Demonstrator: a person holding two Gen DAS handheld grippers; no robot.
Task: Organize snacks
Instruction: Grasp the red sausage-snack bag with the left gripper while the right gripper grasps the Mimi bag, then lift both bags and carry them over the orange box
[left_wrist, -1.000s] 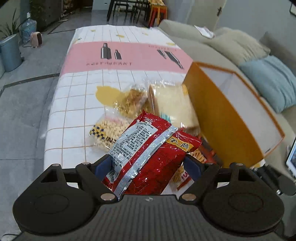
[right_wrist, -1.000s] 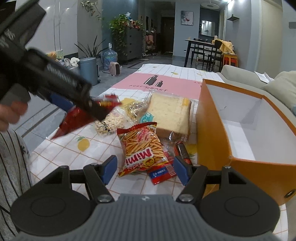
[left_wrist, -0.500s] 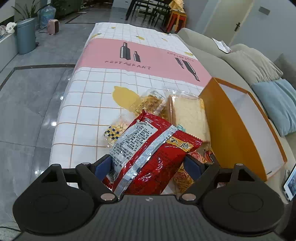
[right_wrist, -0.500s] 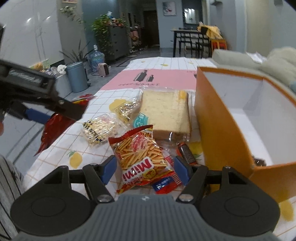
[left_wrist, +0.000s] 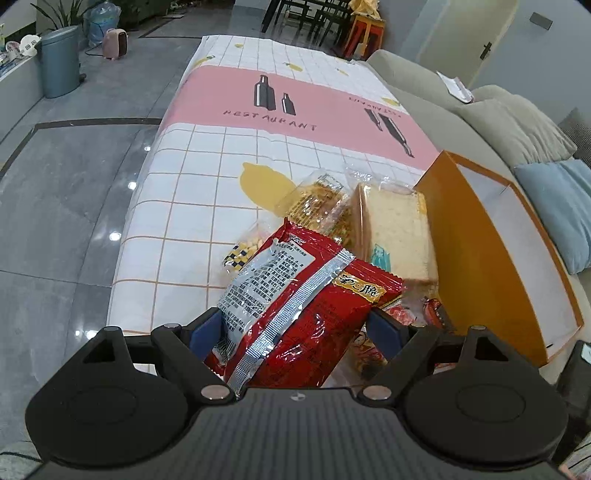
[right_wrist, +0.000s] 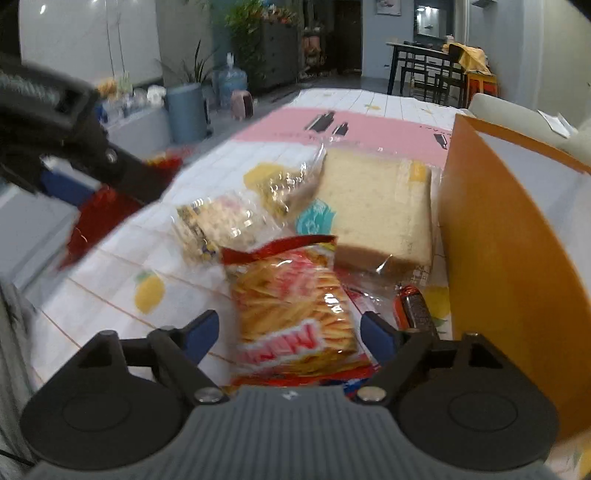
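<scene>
My left gripper (left_wrist: 295, 328) is shut on a red snack bag (left_wrist: 295, 306), held above the pile with its printed back facing up. The right wrist view shows that left gripper (right_wrist: 110, 181) at the far left, the red bag (right_wrist: 96, 221) hanging from it. My right gripper (right_wrist: 288, 332) is low over the table and its jaws are opening. A packet of stick snacks (right_wrist: 291, 306) lies between the fingers with a gap on each side. The open orange box (right_wrist: 498, 240) stands just to the right.
Wrapped sliced bread (right_wrist: 373, 206), two clear bags of snacks (right_wrist: 221, 221) (right_wrist: 288, 184) and a small dark bar (right_wrist: 413, 306) lie beside the box. The tablecloth (left_wrist: 207, 177) ends at the left edge over the floor. A sofa with cushions (left_wrist: 517, 122) runs along the right.
The right gripper has moved forward and down over the stick snack packet, and its jaws stand wider. The left gripper still holds the red bag and has rolled a little.
</scene>
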